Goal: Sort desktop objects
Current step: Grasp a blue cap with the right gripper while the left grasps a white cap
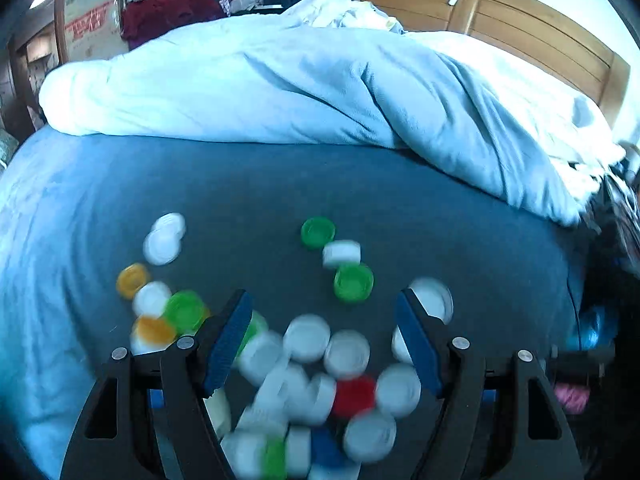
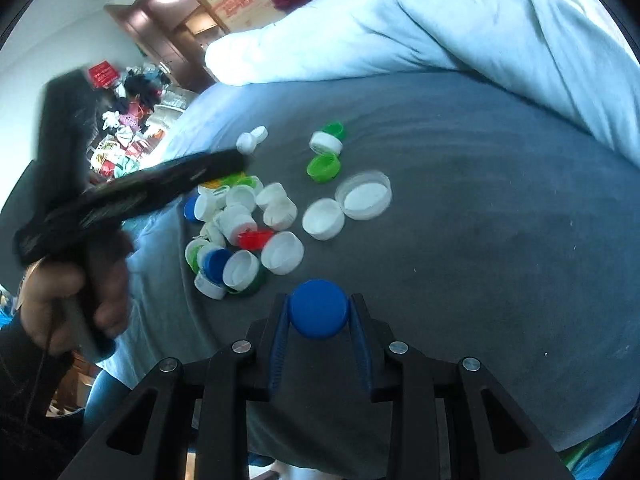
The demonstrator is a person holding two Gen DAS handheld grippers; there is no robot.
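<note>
Several loose bottle caps lie on a dark grey bed sheet [image 2: 460, 208]. In the right wrist view my right gripper [image 2: 318, 314] is shut on a blue cap [image 2: 318, 308], its blue pads pressing both sides. A pile of white caps [image 2: 240, 220] with a red cap [image 2: 256, 238] and another blue cap [image 2: 216, 264] lies left of it. In the left wrist view my left gripper [image 1: 324, 304] hangs open over the blurred pile of white caps [image 1: 320, 360], with the red cap [image 1: 354, 396] between its fingers and nothing gripped. The left gripper also shows as a black tool [image 2: 160, 184] held by a hand [image 2: 72, 292].
Green caps [image 1: 354, 282] and a white cap [image 1: 342, 253] lie beyond the pile; orange caps [image 1: 132, 280] sit to the left. A wide clear lid [image 2: 364, 196] rests right of the pile. A pale blue quilt [image 1: 280, 92] is heaped behind. The sheet's right side is bare.
</note>
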